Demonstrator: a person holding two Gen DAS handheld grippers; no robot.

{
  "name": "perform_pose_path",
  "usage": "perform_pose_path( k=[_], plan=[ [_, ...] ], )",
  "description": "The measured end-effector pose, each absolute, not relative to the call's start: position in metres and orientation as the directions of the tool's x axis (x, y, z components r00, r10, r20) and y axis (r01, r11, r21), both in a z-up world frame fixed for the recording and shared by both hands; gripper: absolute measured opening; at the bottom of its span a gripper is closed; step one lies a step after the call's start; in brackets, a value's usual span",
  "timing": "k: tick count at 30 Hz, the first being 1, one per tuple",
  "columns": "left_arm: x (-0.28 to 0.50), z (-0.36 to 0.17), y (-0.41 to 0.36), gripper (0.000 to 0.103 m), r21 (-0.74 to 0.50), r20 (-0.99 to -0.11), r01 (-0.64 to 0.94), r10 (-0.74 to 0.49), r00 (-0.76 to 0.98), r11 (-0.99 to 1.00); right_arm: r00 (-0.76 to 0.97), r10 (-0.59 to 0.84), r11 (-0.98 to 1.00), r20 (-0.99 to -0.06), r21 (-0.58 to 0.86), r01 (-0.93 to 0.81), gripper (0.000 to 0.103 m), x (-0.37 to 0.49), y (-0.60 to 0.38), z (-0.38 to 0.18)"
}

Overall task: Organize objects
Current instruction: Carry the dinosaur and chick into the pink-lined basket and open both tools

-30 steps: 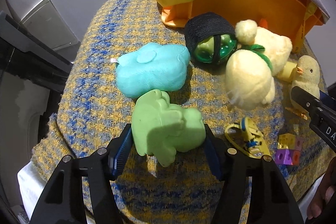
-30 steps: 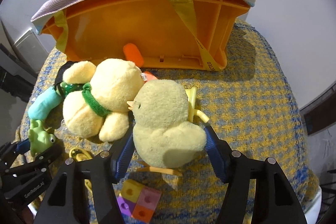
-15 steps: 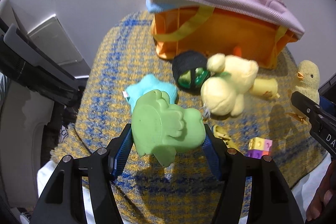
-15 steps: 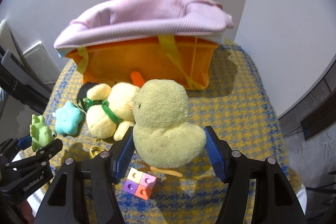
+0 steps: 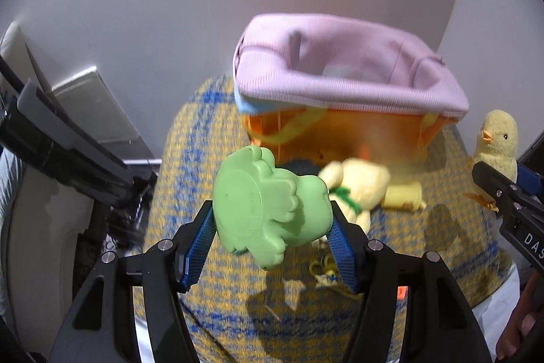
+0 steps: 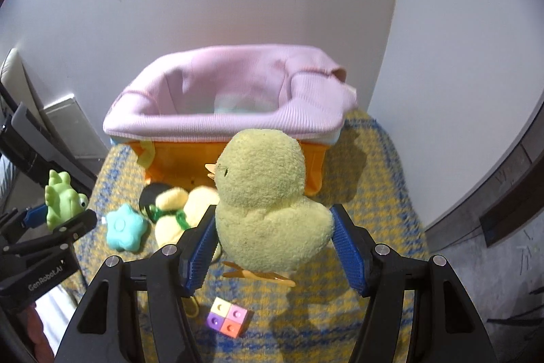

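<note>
Left gripper (image 5: 272,235) clamped on green rubber dinosaur (image 5: 272,210) (flat underside toward camera), held above yellow-and-blue cloth (image 5: 190,159). Right gripper (image 6: 274,249) gripping fuzzy yellow chick (image 6: 268,210), beak left. Seen only from right: colored cube block (image 6: 228,317), teal star (image 6: 125,228). Beyond, blurred, probably pink-lined orange basket (image 6: 316,165).

The left gripper (image 5: 272,227) angles downward, jaws clamped on a toy. The right gripper (image 6: 273,247) does likewise.
</note>
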State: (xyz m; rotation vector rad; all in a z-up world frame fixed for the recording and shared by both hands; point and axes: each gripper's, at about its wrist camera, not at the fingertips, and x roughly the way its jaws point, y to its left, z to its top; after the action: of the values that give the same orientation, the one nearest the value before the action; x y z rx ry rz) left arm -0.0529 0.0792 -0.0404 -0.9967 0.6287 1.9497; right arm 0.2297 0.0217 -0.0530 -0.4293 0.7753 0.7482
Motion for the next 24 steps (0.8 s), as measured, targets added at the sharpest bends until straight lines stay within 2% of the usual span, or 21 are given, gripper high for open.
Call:
perform_pose_path(
  k=[24],
  plan=[
    [-0.079, 0.013, 0.158, 0.062, 0.051, -0.738, -0.879, 0.575, -0.353, -0.474, 0.538, 0.492, 0.675, -0.684, -0.091, -0.732, 0.064, 0.278, 0.065, -0.002]
  ],
)
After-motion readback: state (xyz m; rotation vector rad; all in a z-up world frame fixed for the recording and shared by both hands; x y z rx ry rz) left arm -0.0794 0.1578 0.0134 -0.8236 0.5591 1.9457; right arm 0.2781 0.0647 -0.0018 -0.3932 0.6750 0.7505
